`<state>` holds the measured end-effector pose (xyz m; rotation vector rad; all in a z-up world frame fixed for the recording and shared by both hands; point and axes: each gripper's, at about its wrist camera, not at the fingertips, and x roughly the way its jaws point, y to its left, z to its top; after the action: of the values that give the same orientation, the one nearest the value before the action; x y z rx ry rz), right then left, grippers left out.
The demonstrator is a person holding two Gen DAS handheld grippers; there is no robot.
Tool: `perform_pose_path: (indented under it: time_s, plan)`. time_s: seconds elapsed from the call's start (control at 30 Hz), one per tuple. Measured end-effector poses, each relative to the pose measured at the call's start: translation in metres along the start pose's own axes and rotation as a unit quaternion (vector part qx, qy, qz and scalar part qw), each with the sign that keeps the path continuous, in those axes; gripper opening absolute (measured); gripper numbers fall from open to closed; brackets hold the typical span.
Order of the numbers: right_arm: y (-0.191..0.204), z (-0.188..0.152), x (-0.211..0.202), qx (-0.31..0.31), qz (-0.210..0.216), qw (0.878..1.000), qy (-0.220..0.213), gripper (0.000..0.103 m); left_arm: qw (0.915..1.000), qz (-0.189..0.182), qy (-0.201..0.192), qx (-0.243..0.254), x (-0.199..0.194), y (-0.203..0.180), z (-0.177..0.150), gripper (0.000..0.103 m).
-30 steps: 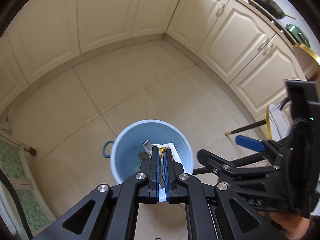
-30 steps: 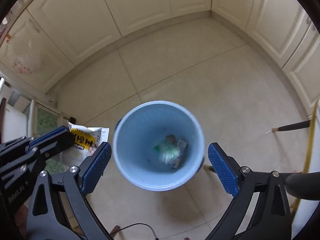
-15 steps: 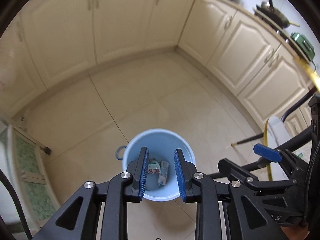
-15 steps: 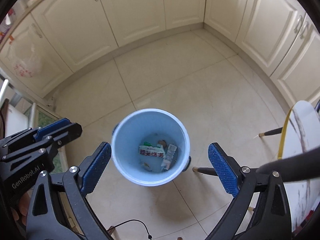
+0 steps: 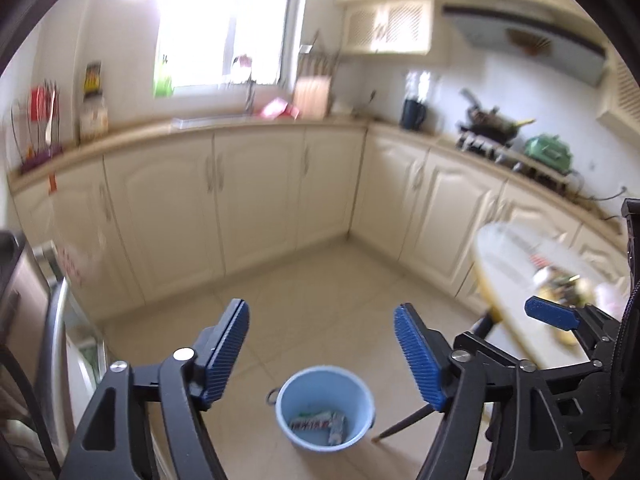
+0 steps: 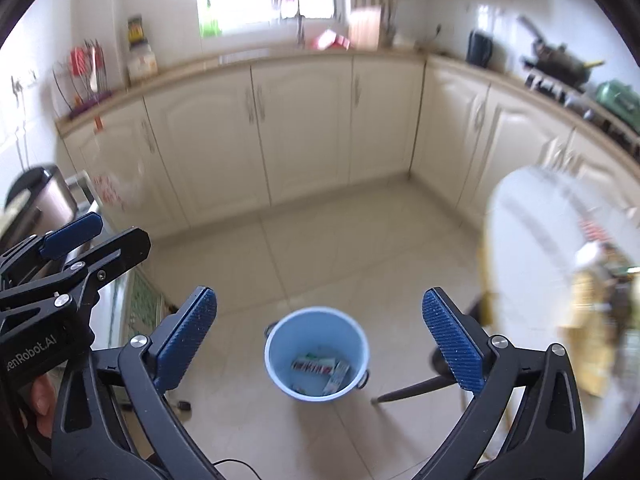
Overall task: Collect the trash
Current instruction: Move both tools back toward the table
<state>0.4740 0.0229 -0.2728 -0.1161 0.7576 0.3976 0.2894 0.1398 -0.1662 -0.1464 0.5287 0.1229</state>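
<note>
Now the left gripper [image 5: 322, 350] is opening with nothing between its jaws, and the right gripper [image 6: 320, 342] gapes empty too. Below both, the wrappers [image 6: 320, 368] lie inside the bucket [image 6: 280, 334] on the floor.

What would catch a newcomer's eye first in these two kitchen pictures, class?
The round light-blue plastic bucket on the beige tiled floor, with crumpled wrappers at its bottom. Both black grippers with blue ribbed pads, left gripper opening and right gripper open, frame it, empty.
</note>
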Motion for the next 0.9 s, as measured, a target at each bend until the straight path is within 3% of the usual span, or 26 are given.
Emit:
perform_pose_path:
  time_s: [0.13, 0.3, 0.4, 0.53, 0.73, 0.9]
  plan:
    - [-0.017, 0.005, -0.075, 0.013, -0.029, 0.998, -0.049, 0.103, 0.9985, -0.015, -0.051, 0.014, -0.057, -0.04, 0.01, 0.09]
    - [-0.037, 0.005, -0.169, 0.03, -0.069, 0.991, -0.11, 0.103, 0.9936, -0.037, -0.101, 0.034, -0.125, -0.083, -0.002, 0.102]
    - [-0.049, 0.0, -0.225, 0.052, -0.092, 0.984, -0.143, 0.103, 0.9902, -0.036, -0.126, 0.049, -0.167, -0.111, -0.034, 0.102]
    - [-0.058, -0.007, -0.286, 0.073, -0.112, 0.975, -0.18, 0.103, 0.9851, -0.055, -0.155, 0.052, -0.217, -0.14, -0.053, 0.102]
    - [-0.069, -0.024, -0.373, 0.08, -0.146, 0.956, -0.24, 0.103, 0.9743, -0.095, -0.196, 0.059, -0.269, -0.133, -0.088, 0.102]
    - [-0.069, -0.034, -0.419, 0.081, -0.19, 0.939, -0.273, 0.103, 0.9622, -0.12, -0.237, 0.061, -0.291, -0.135, -0.1, 0.102]
